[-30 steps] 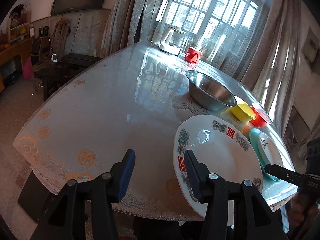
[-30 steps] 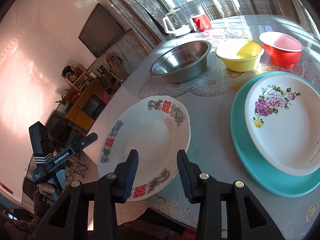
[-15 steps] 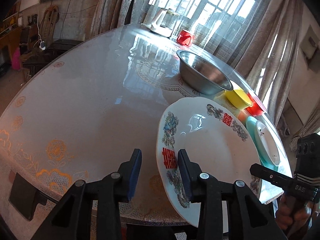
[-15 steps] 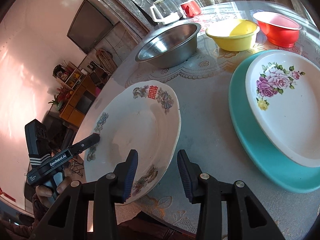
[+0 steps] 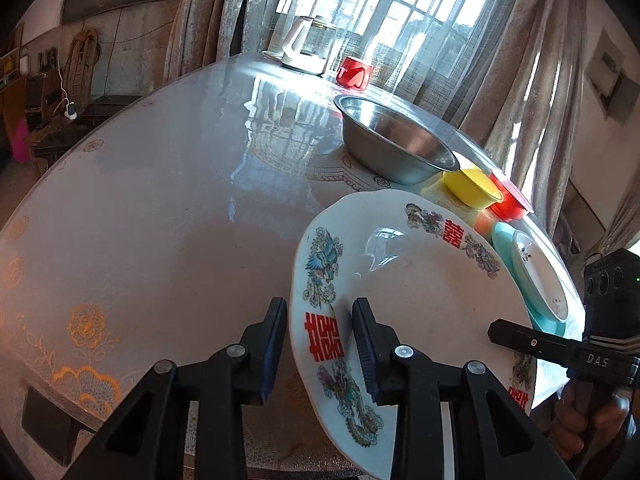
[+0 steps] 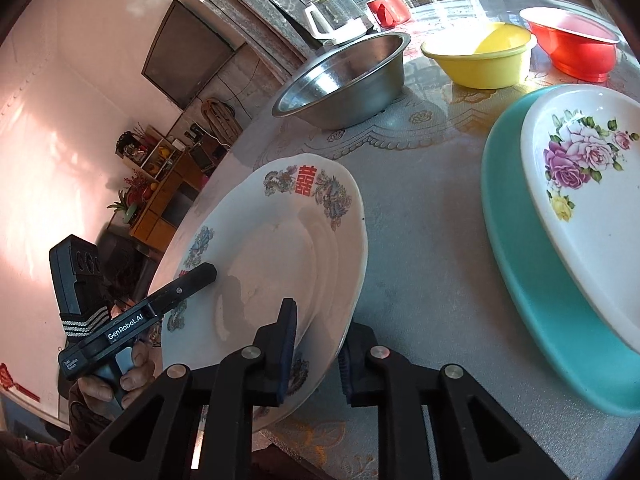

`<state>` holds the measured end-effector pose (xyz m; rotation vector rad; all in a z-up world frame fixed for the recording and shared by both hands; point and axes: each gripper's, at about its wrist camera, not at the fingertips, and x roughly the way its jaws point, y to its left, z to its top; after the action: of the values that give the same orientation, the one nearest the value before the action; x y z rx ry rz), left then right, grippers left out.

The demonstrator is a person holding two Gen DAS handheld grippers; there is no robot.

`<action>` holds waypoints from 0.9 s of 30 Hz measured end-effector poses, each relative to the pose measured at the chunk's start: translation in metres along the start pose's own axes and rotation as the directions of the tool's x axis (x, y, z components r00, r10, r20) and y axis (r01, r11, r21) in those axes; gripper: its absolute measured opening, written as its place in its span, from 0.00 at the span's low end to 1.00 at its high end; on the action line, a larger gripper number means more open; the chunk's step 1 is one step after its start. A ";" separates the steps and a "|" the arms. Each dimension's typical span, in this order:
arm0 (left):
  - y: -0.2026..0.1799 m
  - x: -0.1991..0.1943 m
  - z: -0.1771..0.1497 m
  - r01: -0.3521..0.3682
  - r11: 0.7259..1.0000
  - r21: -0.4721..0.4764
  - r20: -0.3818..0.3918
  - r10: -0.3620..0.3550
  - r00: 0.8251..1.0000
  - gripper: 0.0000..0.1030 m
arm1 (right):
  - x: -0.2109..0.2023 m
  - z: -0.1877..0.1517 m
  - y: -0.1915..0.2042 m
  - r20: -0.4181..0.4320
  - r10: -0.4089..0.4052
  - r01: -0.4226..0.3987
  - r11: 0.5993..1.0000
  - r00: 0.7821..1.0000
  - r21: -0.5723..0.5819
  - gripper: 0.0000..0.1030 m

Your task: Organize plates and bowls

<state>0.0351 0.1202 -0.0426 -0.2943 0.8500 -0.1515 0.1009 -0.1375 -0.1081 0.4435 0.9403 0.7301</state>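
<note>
Gripping the dragon plate [image 5: 420, 280] from both sides: left gripper [image 5: 320, 344] and right gripper [image 6: 316, 344] have just closed, each narrow on a near rim at the table edge [image 5: 120, 208], likely for a level lift. Beyond, floral plate [image 6: 580, 184] nests in teal plate [image 6: 520, 264]; steel bowl [image 6: 348, 80], yellow bowl [image 6: 480, 56], red bowl [image 6: 572, 44] farther.

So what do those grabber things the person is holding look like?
Both grippers are black plastic with silver bolts and two jaws lined with dark blue pads. The left gripper reads "GenRobot.AI" in white along its side; the right gripper reads "DAS". Each has a boxy black camera block wrapped in a striped black-and-white band.
</note>
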 end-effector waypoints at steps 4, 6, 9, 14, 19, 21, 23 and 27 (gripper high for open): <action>-0.007 0.000 -0.001 -0.029 0.999 0.031 0.006 0.029 1.000 0.27 | -0.001 0.000 0.002 0.005 -0.008 0.008 1.000 1.000 -0.002 0.16; -0.006 0.000 -0.001 -0.025 1.000 0.018 0.004 0.025 1.000 0.27 | 0.001 -0.001 0.010 0.005 -0.034 0.034 0.999 0.999 -0.038 0.16; -0.011 -0.001 -0.002 -0.058 0.998 0.038 -0.002 0.058 0.998 0.28 | 0.002 -0.001 0.014 0.011 -0.067 0.068 0.996 0.998 -0.062 0.16; -0.015 -0.003 -0.004 -0.079 0.996 0.049 -0.004 0.079 0.997 0.29 | 0.002 0.001 0.012 0.003 -0.071 0.071 0.996 0.997 -0.060 0.16; -0.018 -0.006 -0.006 -0.090 0.994 0.055 -0.002 0.090 0.996 0.29 | 0.001 0.002 0.012 0.002 -0.076 0.076 0.995 0.997 -0.064 0.17; -0.019 -0.008 -0.006 -0.093 0.994 0.059 0.001 0.093 0.996 0.29 | 0.000 0.003 0.014 0.008 -0.077 0.078 0.994 0.997 -0.073 0.17; -0.021 -0.011 -0.006 -0.096 0.993 0.067 0.005 0.096 0.995 0.29 | -0.002 0.004 0.016 0.014 -0.076 0.077 0.993 0.997 -0.088 0.17; -0.024 -0.013 -0.006 -0.086 0.993 0.076 0.007 0.086 0.996 0.29 | -0.004 0.004 0.016 0.020 -0.078 0.080 0.992 0.997 -0.099 0.18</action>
<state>0.0214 0.0993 -0.0293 -0.1858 0.8496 -0.1026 0.0970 -0.1296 -0.0932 0.3225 0.8974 0.6971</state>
